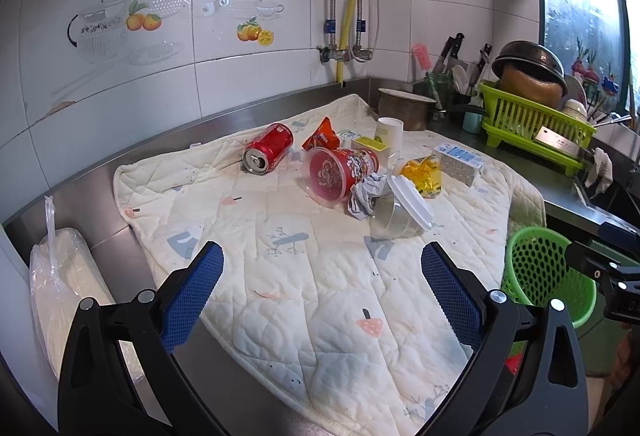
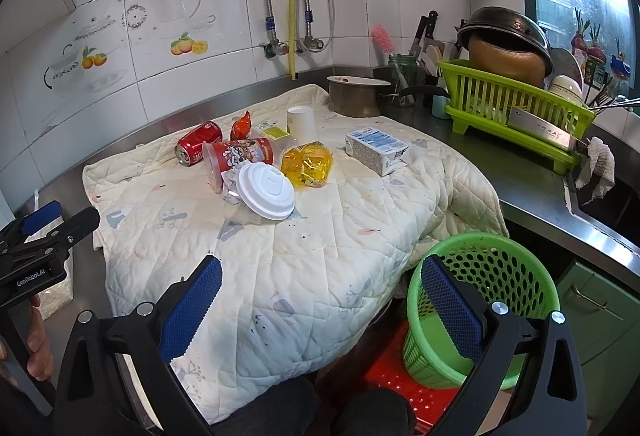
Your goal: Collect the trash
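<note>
A: Where is the trash lying?
B: On the quilted mat [image 2: 304, 268]: lidded cup [image 2: 266, 196], red can [image 2: 199, 142], all piled mid-mat. Green basket [image 2: 480, 300] is sitting beside it.
A: Grippers?
B: I'm holding my left gripper [image 1: 322, 268] and right gripper [image 2: 322, 278] spread wide, carrying nothing.

Cream quilted cloth mat [image 2: 280, 256], printed with pale blue and pink motifs. Red aluminium drink can [image 1: 269, 148]. Red printed plastic noodle cup [image 1: 340, 172]. Yellow crinkled wrapper [image 2: 307, 165]. White-and-blue cardboard carton [image 2: 376, 146]. Green perforated plastic basket [image 2: 492, 300]. Lime-green slatted dish rack [image 2: 512, 108].

Quilted cloth [image 1: 320, 276], dish rack [image 2: 516, 108], perhaps brass pot [image 2: 354, 96].
</note>
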`<state>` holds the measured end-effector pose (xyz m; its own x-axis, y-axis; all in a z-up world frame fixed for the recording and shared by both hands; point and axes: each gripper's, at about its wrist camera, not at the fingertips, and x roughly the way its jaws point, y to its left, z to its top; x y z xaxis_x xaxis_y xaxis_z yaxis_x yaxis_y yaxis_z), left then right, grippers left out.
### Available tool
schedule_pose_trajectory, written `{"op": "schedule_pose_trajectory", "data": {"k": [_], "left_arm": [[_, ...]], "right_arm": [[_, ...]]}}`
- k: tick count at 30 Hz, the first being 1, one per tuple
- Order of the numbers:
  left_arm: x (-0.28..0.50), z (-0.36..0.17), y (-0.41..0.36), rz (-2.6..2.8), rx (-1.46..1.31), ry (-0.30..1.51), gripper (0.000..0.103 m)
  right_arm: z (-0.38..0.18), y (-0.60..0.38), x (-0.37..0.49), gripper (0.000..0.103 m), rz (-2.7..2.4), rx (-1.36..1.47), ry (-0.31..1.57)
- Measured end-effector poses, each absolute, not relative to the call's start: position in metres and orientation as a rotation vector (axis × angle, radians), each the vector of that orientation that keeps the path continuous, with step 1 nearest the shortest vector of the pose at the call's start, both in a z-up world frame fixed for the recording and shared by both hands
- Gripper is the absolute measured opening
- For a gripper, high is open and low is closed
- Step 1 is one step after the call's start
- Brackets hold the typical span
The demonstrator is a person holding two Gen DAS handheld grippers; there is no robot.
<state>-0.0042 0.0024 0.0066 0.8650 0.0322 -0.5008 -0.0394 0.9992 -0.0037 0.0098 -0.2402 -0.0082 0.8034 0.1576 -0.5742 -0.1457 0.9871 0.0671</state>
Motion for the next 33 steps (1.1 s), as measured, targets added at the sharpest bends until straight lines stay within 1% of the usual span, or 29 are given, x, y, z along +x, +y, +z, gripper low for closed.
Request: {"op": "schedule_pose_trajectory", "data": {"k": [21, 33], "left_arm": [[0.004, 0.004, 0.010, 0.052, -0.026, 0.535, 0.098], [0.011, 0.004, 0.019, 0.065, -0.031, 0.540, 0.098]], "right_arm": [[-0.017, -0.235, 0.023, 0.097, 0.196, 0.034, 0.633], [-0.018, -0.211, 0.044, 0.097, 0.252, -0.005, 0.631]]}}
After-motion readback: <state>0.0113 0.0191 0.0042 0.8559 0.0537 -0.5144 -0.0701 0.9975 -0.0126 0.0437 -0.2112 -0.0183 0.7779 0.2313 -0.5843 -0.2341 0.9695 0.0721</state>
